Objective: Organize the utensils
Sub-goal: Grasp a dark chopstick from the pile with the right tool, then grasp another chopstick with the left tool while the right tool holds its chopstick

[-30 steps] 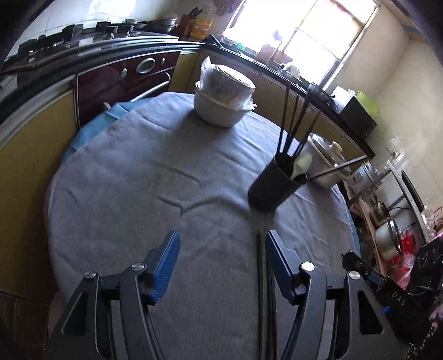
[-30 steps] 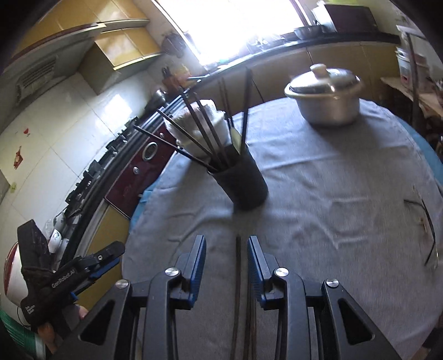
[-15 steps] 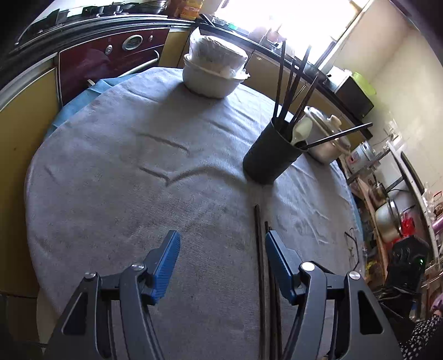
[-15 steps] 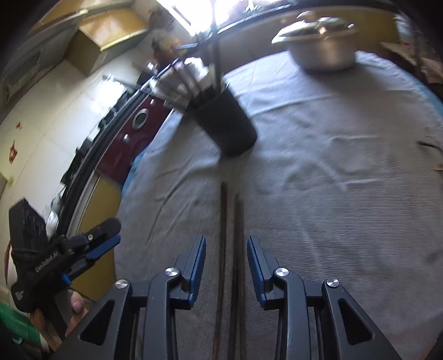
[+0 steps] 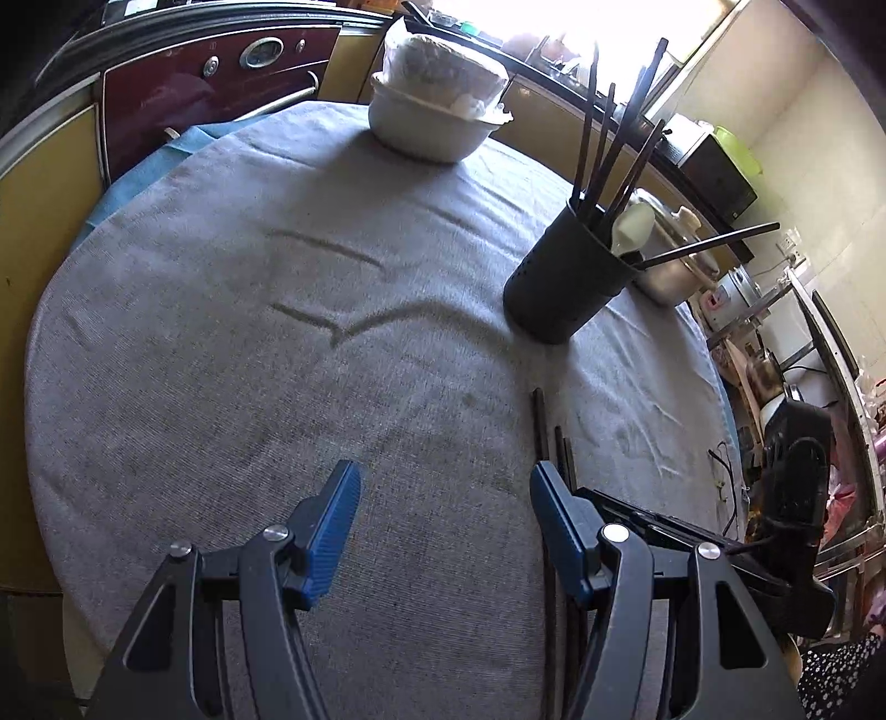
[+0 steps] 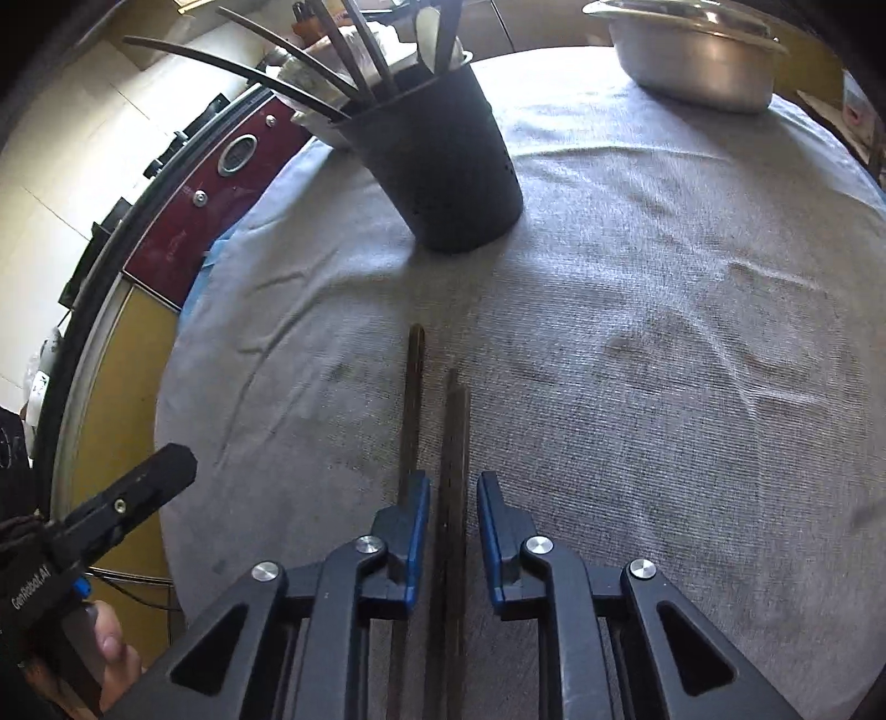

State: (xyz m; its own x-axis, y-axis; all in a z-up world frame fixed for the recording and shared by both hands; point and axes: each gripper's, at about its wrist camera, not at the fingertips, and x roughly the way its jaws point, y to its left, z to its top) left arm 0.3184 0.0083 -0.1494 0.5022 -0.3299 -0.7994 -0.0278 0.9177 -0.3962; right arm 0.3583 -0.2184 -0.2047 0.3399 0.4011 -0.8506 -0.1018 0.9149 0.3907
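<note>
Three dark chopsticks (image 6: 451, 443) lie loose on the grey cloth of the round desk (image 6: 664, 343), side by side and pointing toward the black utensil holder (image 6: 443, 166), which stands a little beyond their far tips. That holder already carries a bunch of chopsticks and a pale spoon (image 5: 631, 227), so much of the sorting looks done; these few on the cloth appear to be what is left, and none of them has been lifted yet.

The right tongs (image 6: 453, 498) are low over the loose sticks and their jaws are closing. Two sticks run between the blue pads, which do not yet press on them, while the third lies just outside the left pad and partly under it.

The left tongs (image 5: 443, 509) stand wide with nothing between them, over bare cloth just beside the same sticks.

A covered white bowl (image 5: 437, 116) and a lidded metal pot (image 6: 698, 50) sit further back, well apart from the work.

By my reading, the remaining work is to grip these sticks, carry them over and drop them upright into the holder.
</note>
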